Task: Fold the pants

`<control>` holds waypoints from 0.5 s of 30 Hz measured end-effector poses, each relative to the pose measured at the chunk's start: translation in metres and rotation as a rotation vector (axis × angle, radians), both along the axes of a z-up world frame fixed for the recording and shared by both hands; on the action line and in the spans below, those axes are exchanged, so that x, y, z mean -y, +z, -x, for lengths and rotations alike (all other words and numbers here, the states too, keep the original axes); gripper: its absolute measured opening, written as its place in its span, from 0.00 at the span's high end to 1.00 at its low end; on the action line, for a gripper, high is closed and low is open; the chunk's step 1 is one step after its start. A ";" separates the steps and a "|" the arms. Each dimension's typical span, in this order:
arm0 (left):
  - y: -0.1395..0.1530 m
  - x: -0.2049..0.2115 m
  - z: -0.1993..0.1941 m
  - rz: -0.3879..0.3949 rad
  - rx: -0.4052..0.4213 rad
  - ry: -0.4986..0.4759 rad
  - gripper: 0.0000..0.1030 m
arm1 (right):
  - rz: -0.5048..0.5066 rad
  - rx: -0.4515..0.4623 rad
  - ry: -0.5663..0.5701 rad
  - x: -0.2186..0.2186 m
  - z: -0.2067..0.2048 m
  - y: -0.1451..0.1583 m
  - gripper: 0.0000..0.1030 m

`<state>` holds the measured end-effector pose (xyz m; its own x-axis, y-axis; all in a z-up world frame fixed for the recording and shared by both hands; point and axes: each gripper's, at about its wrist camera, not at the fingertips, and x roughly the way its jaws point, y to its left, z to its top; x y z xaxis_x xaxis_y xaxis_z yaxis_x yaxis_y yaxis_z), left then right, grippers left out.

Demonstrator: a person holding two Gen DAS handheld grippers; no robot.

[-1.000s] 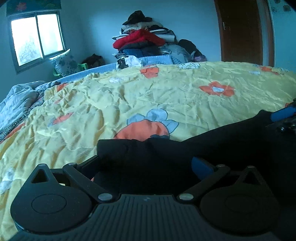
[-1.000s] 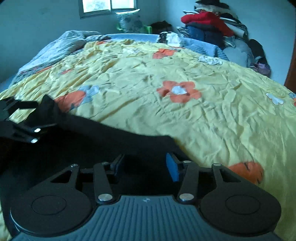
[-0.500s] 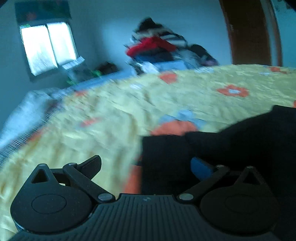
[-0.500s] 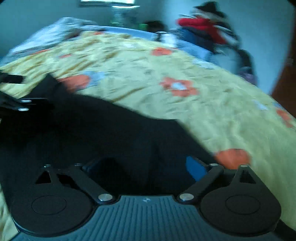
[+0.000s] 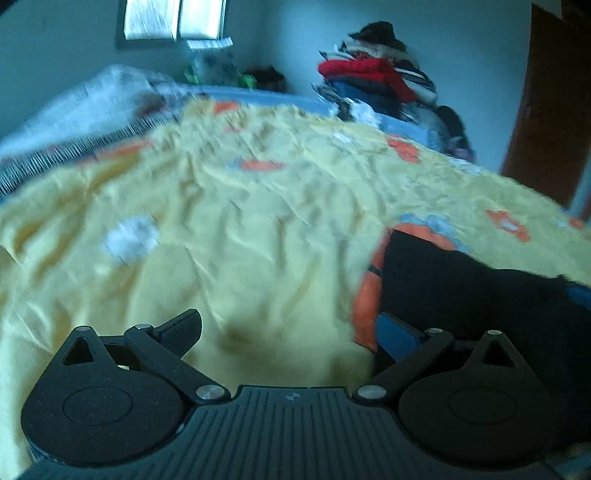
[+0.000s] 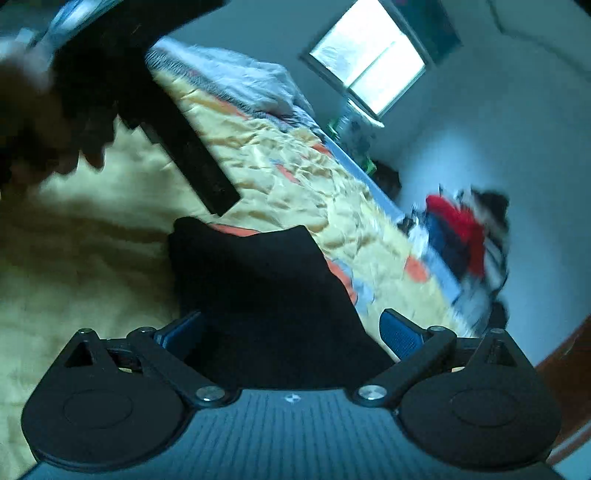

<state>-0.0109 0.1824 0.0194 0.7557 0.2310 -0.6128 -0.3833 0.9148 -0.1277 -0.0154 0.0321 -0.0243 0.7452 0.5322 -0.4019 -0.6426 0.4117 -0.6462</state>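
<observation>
The black pants (image 5: pixel 472 295) lie on the yellow flowered bedspread (image 5: pixel 240 240), at the right of the left wrist view. My left gripper (image 5: pixel 288 332) is open and empty, over bare bedspread just left of the pants. In the right wrist view the pants (image 6: pixel 266 288) lie in front of my right gripper (image 6: pixel 291 328), which is open with the dark cloth between its spread fingers. The view is tilted. The left gripper and the hand holding it (image 6: pixel 92 92) show blurred at the upper left.
A pile of clothes (image 5: pixel 373 81) is stacked at the far side of the bed. A grey blanket (image 5: pixel 92 103) lies at the far left. A window (image 5: pixel 173 18) and a brown door (image 5: pixel 554 110) are behind.
Both grippers have let go of the pants and opened wide. The left gripper has swung left off the cloth. The right gripper has rolled so its view is tilted.
</observation>
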 end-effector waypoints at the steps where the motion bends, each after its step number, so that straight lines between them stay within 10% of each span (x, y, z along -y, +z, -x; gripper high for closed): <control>1: 0.000 -0.002 0.001 0.068 -0.004 -0.030 0.02 | -0.006 0.009 0.016 0.001 0.002 0.002 0.01; 7: -0.003 -0.013 0.000 0.363 -0.013 -0.073 0.01 | -0.013 -0.050 0.080 -0.008 0.002 0.009 0.04; 10: -0.010 -0.017 -0.002 0.492 -0.021 -0.076 0.01 | 0.109 -0.028 0.067 -0.018 0.010 -0.011 0.41; 15: -0.015 -0.014 -0.011 0.599 -0.026 -0.098 0.01 | 0.124 -0.001 0.071 -0.030 0.008 -0.020 0.59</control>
<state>0.0004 0.1962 0.0049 0.7391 -0.2297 -0.6332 -0.3103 0.7182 -0.6228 -0.0236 0.0621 -0.0446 0.7070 0.5297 -0.4687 -0.6678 0.2818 -0.6889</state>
